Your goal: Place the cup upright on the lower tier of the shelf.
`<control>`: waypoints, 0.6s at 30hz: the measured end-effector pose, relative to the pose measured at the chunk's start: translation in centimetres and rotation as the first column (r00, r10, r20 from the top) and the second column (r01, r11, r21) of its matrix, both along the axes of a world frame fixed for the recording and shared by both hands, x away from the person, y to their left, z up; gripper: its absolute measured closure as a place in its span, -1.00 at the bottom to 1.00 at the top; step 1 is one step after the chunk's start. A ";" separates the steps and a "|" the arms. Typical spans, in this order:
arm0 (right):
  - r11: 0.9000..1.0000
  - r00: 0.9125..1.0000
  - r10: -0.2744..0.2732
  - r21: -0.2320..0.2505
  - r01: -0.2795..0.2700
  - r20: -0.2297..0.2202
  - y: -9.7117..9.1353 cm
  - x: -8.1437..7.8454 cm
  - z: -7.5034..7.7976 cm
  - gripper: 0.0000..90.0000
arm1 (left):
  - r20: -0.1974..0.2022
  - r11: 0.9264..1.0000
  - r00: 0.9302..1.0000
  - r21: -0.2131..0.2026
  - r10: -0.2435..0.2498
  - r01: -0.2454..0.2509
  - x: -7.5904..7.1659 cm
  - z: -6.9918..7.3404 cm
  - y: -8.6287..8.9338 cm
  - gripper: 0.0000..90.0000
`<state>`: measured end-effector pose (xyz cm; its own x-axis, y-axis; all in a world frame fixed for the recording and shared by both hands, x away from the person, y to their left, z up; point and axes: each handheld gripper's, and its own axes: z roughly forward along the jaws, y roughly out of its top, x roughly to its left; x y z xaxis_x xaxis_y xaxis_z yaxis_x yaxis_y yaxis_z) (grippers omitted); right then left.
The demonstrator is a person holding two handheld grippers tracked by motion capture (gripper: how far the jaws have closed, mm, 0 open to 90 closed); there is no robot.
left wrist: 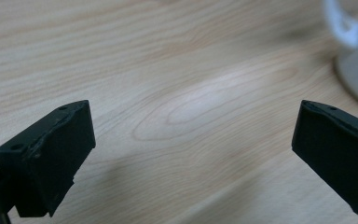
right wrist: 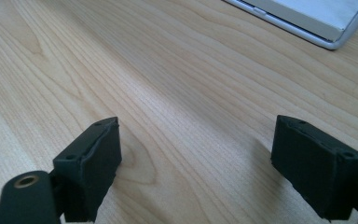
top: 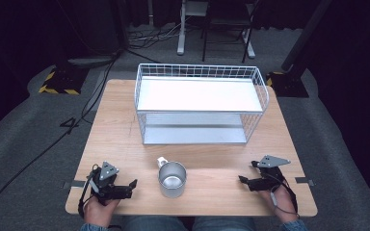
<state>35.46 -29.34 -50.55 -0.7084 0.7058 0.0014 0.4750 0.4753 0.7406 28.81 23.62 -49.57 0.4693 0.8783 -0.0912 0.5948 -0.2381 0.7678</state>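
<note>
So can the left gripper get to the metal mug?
Probably yes. The left gripper is open, and bare wooden table lies between it and the metal mug right beside it.

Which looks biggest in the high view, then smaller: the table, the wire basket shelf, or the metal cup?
1. Table, biggest.
2. Wire basket shelf, standing on it.
3. Metal cup, smallest.

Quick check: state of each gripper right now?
Left gripper: open, holding nothing, above bare table.
Right gripper: open, holding nothing.
</note>
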 end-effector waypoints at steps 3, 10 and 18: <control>1.000 1.000 -0.003 0.000 0.003 0.000 0.0 0.0 0.0 -0.64 | 0.037 0.999 0.999 -0.041 -0.007 0.009 -0.9 0.6 -0.5 -1.00; 1.000 1.000 -0.006 -0.001 0.006 0.001 0.0 0.0 0.0 -0.65 | 0.105 0.996 0.993 -0.060 -0.055 0.061 -2.9 1.5 -2.5 -1.00; 1.000 1.000 -0.006 -0.001 0.006 0.001 0.0 0.0 0.0 -0.65 | 0.162 0.990 0.984 -0.105 -0.075 0.093 -4.4 2.3 -4.0 -1.00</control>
<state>35.50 -29.35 -50.55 -0.7044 0.7098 0.0004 0.4773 0.4732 0.7405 24.37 19.65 -47.30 0.5571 0.8237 -0.1055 0.4465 -0.1900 0.8744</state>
